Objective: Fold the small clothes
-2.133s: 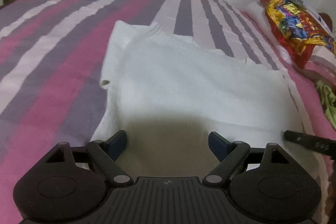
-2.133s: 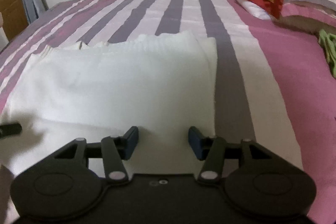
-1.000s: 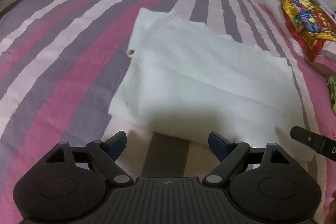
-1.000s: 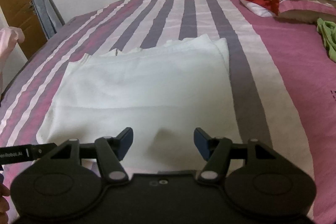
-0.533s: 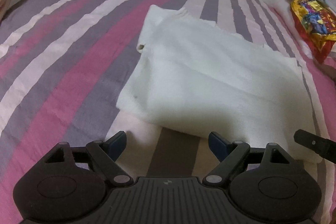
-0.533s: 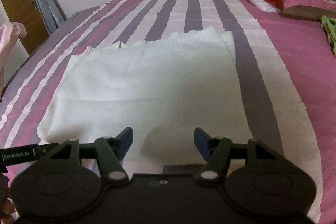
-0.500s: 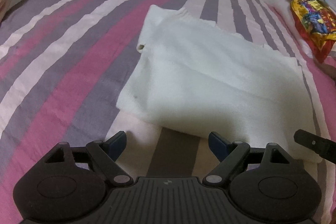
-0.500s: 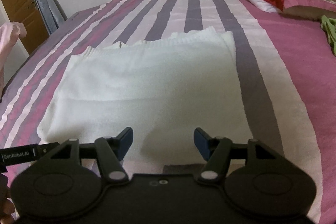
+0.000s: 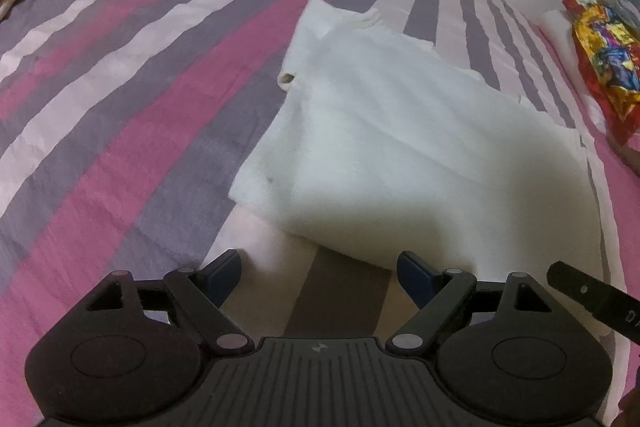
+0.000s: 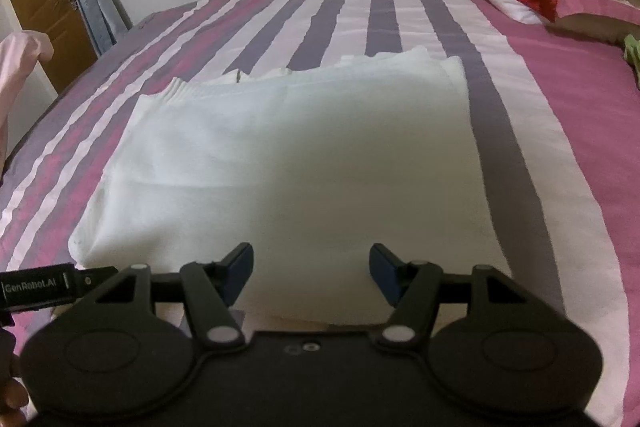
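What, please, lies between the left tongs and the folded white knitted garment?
Only bare striped pink-and-purple bedsheet, seen in the left wrist view; nothing else.

Both wrist views look down close, sharing the white garment (image 9: 400, 147)

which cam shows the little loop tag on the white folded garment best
The left wrist view: the loop tag sits in the open on the left edge of the white folded garment, clear against the striped bedsheet. In the right wrist view only a thin dark sliver pokes up behind the garment's far edge.
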The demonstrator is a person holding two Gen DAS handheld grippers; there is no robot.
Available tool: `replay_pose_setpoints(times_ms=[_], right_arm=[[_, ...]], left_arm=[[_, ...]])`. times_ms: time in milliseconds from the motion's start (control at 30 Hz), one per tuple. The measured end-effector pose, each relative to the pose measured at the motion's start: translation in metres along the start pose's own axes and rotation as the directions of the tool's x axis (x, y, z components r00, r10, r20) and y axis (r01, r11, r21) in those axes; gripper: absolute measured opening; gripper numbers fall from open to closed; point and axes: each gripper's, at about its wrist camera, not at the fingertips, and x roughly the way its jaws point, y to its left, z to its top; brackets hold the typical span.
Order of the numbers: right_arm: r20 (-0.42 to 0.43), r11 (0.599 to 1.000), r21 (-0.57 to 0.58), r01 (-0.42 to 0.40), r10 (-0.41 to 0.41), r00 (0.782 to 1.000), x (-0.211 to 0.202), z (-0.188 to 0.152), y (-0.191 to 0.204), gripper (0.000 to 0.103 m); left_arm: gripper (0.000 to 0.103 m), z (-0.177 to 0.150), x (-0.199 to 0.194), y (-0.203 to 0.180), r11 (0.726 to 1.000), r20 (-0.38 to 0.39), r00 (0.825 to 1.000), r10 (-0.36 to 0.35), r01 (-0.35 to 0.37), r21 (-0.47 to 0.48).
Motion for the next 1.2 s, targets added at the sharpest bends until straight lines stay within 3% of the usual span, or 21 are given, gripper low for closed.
replay_pose_setpoints(times_ms=[200, 300, 400, 533, 633, 733, 1067, 1133, 1200], right_arm=[[0.002, 1.0, -0.002, -0.01, 0.01, 1.0, 0.007, 0.001, 0.002, 0.065], [0.007, 1.0, -0.004, -0.015, 0.015, 1.0, 0.01, 0.003, 0.002, 0.066], [0.01, 1.0, -0.001, -0.023, 0.023, 1.0, 0.014, 0.005, 0.001, 0.066], [0.014, 0.999, 0.016, -0.038, 0.038, 0.999, 0.018, 0.006, -0.002, 0.066], [0.017, 0.999, 0.021, -0.046, 0.046, 0.999, 0.02, 0.006, -0.004, 0.067], [0.017, 0.998, 0.029, -0.052, 0.052, 0.999, 0.022, 0.006, -0.005, 0.068], [0.034, 0.997, 0.044, -0.058, 0.056, 0.998, 0.025, 0.007, -0.008, 0.068], [0.041, 0.997, 0.046, -0.054, 0.052, 0.998, 0.027, 0.009, -0.009, 0.068], [0.047, 0.998, 0.041, -0.045, 0.043, 0.998, 0.029, 0.011, -0.01, 0.068]], left_arm=[[0.085, 0.002, 0.007, 0.005, 0.997, 0.002, 0.999, -0.039, 0.039, -0.069], [0.085, 0.002, 0.01, 0.014, 0.981, 0.017, 0.994, -0.106, 0.107, -0.159], [0.085, -0.002, 0.013, 0.033, 0.927, 0.062, 0.977, -0.204, 0.213, -0.308], [0.084, -0.014, 0.022, 0.061, 0.789, 0.147, 0.935, -0.323, 0.351, -0.504], [0.084, -0.019, 0.028, 0.07, 0.722, 0.174, 0.91, -0.377, 0.406, -0.559], [0.084, -0.023, 0.032, 0.075, 0.684, 0.199, 0.896, -0.396, 0.433, -0.587], [0.084, -0.005, 0.062, 0.066, 0.609, 0.298, 0.855, -0.425, 0.514, -0.605], [0.056, -0.001, 0.072, 0.063, 0.601, 0.301, 0.85, -0.433, 0.521, -0.607], [0.045, 0.0, 0.082, 0.066, 0.579, 0.295, 0.851, -0.434, 0.514, -0.633]])
